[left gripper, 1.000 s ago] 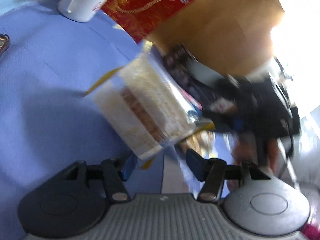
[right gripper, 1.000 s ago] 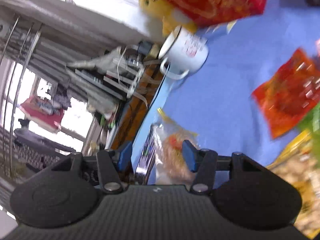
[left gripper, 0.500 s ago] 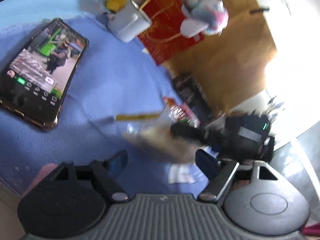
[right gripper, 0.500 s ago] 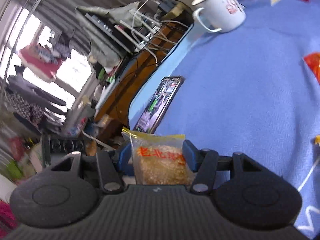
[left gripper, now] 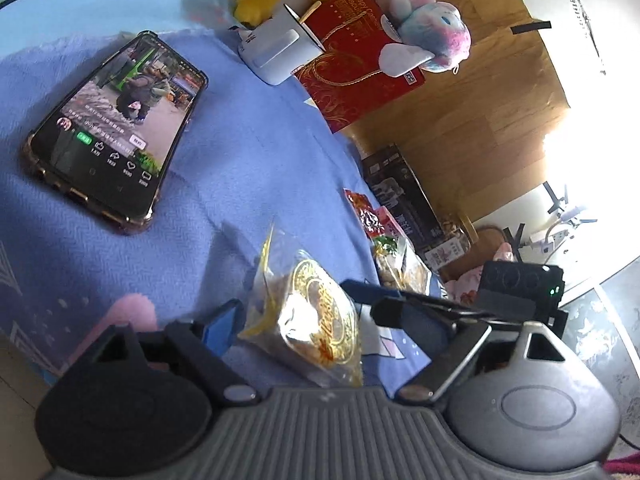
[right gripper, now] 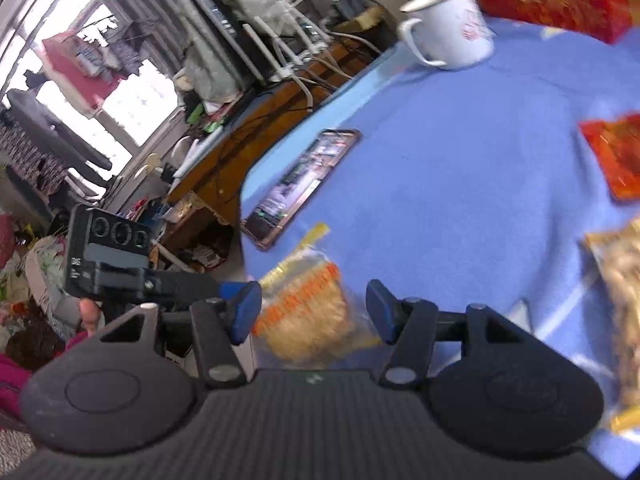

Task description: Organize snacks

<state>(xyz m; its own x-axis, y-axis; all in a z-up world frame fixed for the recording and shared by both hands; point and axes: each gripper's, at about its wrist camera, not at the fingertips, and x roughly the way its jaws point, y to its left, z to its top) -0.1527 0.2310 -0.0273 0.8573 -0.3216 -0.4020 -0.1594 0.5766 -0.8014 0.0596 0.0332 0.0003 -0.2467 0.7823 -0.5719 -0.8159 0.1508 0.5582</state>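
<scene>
Left gripper (left gripper: 324, 324) jaws opening, snack bag (left gripper: 316, 320) between them, untouched. Right gripper (right gripper: 314, 312) open around the same bag.

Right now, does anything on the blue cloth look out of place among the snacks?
Yes: a phone with its screen lit lies on the blue cloth near the table's edge, and a white mug stands there too. Neither is a snack.

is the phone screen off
No, the phone lies on the blue cloth with its screen lit, showing a video.
</scene>
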